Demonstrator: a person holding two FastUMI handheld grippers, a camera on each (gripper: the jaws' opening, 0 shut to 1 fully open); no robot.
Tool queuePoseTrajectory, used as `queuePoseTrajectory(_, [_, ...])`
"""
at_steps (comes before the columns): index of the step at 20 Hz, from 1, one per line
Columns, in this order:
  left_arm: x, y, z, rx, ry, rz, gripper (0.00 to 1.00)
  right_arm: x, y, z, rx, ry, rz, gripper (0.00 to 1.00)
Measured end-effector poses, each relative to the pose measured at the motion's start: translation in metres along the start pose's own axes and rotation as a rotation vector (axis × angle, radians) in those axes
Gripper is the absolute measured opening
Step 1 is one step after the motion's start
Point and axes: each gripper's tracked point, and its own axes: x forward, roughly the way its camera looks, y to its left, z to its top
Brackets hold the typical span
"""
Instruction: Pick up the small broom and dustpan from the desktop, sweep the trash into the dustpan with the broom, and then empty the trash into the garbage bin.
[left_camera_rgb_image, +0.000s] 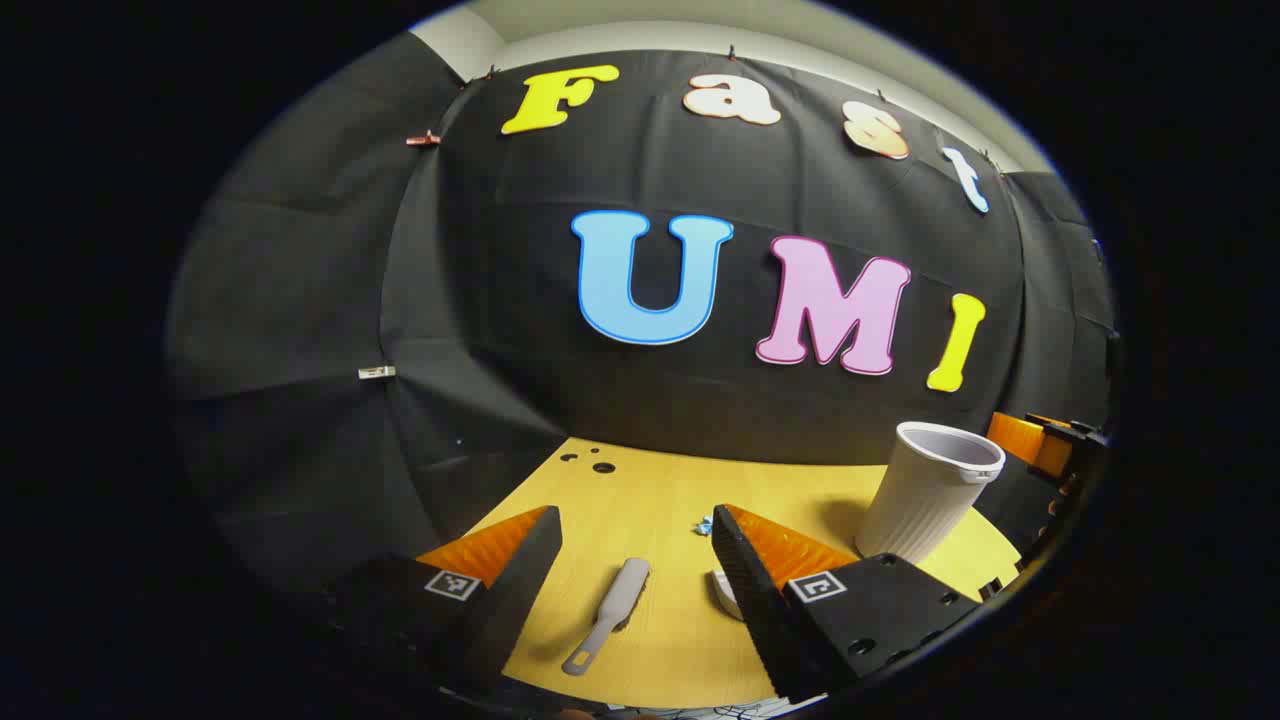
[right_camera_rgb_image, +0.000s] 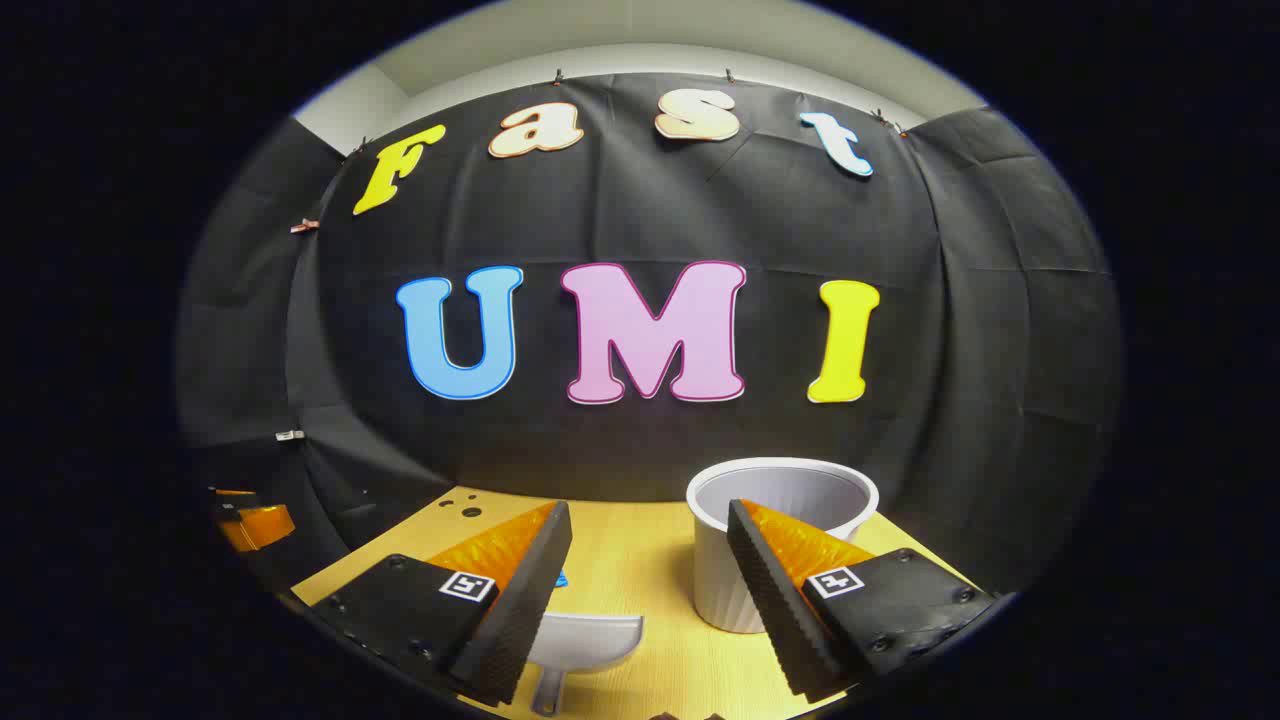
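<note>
- The broom (left_camera_rgb_image: 608, 614) lies flat on the yellow surface (left_camera_rgb_image: 640, 500), low centre in the left gripper view, its handle pointing toward the camera, which should make it easy to pinch.
- The left tongs (left_camera_rgb_image: 630, 570) hover above it, spread wide, holding nothing.
- A small scrap of trash (left_camera_rgb_image: 703, 524) sits just beyond, centre frame.
- The dustpan (right_camera_rgb_image: 585, 645) rests at the bottom of the right gripper view, handle nearest; the right tongs (right_camera_rgb_image: 650, 590) are spread and empty above it.
- The garbage bin (right_camera_rgb_image: 760, 540) stands upright right of centre, mouth open for emptying.
</note>
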Motion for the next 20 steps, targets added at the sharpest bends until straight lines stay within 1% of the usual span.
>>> queuePoseTrajectory(2, [0.010,0.004,-0.003,0.003,0.005,0.018,0.95,0.013,0.009,-0.017,0.024,0.036,0.039,0.97])
queuePoseTrajectory(4, [0.014,0.006,-0.009,0.001,0.021,0.029,0.96,0.017,0.016,-0.035,0.056,0.097,0.056,0.97])
queuePoseTrajectory(6, [0.022,0.004,-0.007,0.004,0.012,0.012,0.96,0.021,0.027,-0.039,0.078,0.109,0.066,0.97])
queuePoseTrajectory(9, [0.030,0.002,-0.010,0.040,0.033,-0.023,0.96,0.025,0.029,-0.047,0.049,0.120,0.053,0.98])
queuePoseTrajectory(11, [0.032,0.002,-0.006,0.067,0.025,-0.044,0.95,0.028,0.031,-0.049,0.046,0.117,0.051,0.98])
queuePoseTrajectory(14, [0.035,0.001,-0.009,0.089,0.032,-0.080,0.95,0.027,0.037,-0.060,0.053,0.147,0.059,0.98])
queuePoseTrajectory(17, [0.041,0.000,-0.021,0.101,0.073,-0.106,0.96,0.027,0.042,-0.065,0.037,0.157,0.067,0.98])
queuePoseTrajectory(20, [0.047,0.001,-0.041,0.112,0.140,-0.124,0.96,0.027,0.047,-0.074,0.041,0.179,0.083,0.98])
